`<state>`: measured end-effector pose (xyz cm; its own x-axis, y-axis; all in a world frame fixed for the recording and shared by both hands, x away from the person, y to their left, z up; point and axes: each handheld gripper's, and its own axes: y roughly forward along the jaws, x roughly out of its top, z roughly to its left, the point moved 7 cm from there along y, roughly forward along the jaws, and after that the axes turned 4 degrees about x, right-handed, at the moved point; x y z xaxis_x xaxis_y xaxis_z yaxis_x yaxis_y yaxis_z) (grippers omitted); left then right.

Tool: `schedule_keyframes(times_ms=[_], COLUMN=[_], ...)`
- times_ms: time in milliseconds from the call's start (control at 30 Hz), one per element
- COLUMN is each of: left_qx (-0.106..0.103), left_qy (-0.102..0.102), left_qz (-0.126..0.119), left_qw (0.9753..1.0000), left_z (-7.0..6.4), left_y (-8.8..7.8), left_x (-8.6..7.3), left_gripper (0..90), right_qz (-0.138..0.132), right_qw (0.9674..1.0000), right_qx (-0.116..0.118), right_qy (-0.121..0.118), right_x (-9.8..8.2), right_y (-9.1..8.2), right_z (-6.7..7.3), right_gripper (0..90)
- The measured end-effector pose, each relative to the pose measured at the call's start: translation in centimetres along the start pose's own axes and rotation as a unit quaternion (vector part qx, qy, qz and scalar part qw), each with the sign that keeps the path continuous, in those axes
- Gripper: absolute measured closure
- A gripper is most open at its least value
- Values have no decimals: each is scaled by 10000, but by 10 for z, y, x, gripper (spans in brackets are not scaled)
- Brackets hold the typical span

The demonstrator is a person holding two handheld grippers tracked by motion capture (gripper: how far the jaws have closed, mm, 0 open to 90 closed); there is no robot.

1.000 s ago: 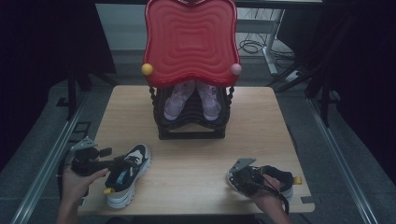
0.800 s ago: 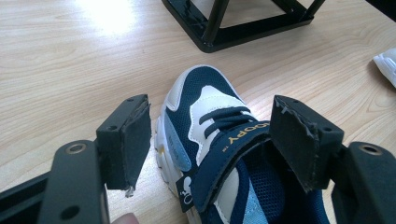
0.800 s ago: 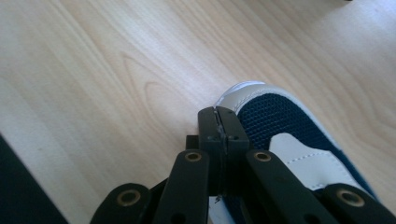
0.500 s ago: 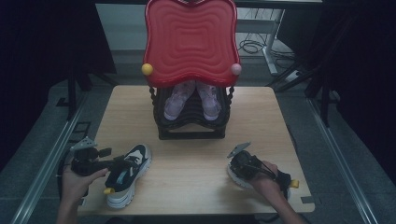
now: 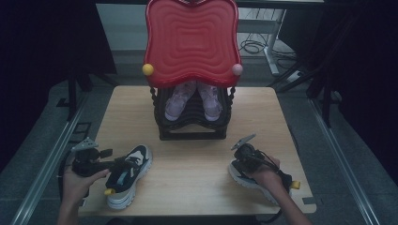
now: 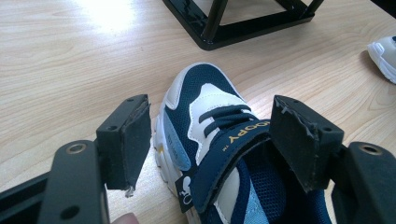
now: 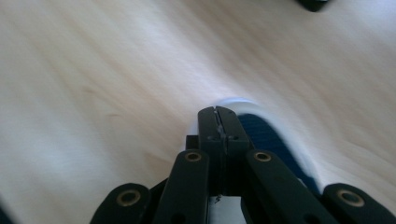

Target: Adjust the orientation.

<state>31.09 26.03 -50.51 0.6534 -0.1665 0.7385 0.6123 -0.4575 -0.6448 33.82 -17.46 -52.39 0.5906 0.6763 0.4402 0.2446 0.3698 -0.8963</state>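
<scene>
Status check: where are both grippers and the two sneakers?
Left gripper open, astride the left sneaker. Right gripper shut over the right sneaker; cannot tell if it grips. Shoe rack behind, apart from both.

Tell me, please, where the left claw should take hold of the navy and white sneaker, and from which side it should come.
Grip the navy and white sneaker across its midfoot, by the strap, coming from the heel end. The left claw already straddles it there with its jaws open, one beside the outer sidewall and one over the shoe's opening. The shoe lies upright on the table, so its sides probably offer the firmest, most parallel surfaces.
</scene>
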Motion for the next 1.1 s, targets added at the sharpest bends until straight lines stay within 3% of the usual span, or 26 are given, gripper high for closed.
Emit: schedule_keyframes(times_ms=[133, 233, 433, 767, 1100], left_qx=[-3, -2, 3, 4, 5], left_qy=[9, 4, -2, 7, -10], left_qz=[11, 11, 18, 36, 46], left_qw=[10000, 10000, 10000, 10000, 10000], left_z=[-1, -1, 0, 1, 0], left_y=[1, 0, 0, 1, 1], left_x=[0, 0, -1, -1, -2], left_gripper=[302, 302, 302, 302, 301], right_qz=[219, 300, 461, 490, 469], right_qw=[9996, 9994, 9986, 9986, 9982], right_qx=[129, 129, -194, -156, -272], right_qy=[-134, -121, -175, 83, 274], right_x=[-3, -3, 4, 11, 15], right_y=[7, 11, 11, 14, 15], right_z=[10, 8, 1, -17, -30], right_gripper=[898, 898, 898, 898, 898])
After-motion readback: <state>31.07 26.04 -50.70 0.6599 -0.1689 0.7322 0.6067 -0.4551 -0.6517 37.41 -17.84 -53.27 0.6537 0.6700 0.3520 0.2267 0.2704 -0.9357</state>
